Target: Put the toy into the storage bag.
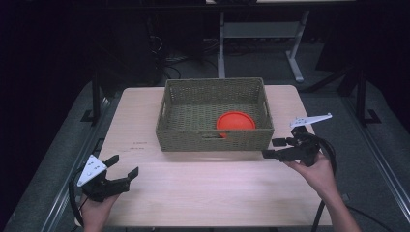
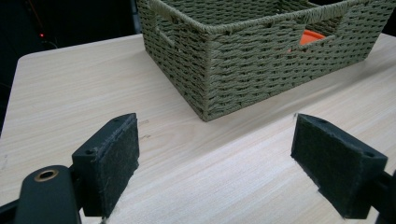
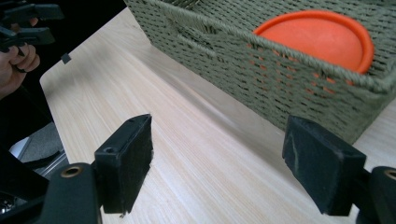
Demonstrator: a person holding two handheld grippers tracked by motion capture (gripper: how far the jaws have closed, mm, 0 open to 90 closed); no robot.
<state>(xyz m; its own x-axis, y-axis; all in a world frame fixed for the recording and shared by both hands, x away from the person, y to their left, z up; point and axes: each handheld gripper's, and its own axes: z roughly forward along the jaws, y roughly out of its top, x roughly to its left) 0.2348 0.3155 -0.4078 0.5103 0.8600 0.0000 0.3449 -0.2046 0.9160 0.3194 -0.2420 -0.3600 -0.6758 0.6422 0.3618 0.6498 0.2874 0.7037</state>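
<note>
While both tongs gape empty | basket (image 1: 215, 137) long axis left-right | orange plate (image 1: 235, 120) flat inside

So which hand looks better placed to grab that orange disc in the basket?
Probably the right. The right gripper sits open just outside the basket corner where the orange disc lies; the left gripper, also open, is farther off.

A pale wood-grain bench (image 1: 203, 188) with rounded corners carries one thing directly on its top — a woven olive-green basket (image 1: 212, 137) with handle slots, set toward the far edge near the middle — and an orange disc (image 1: 235, 121) lies inside it.
</note>
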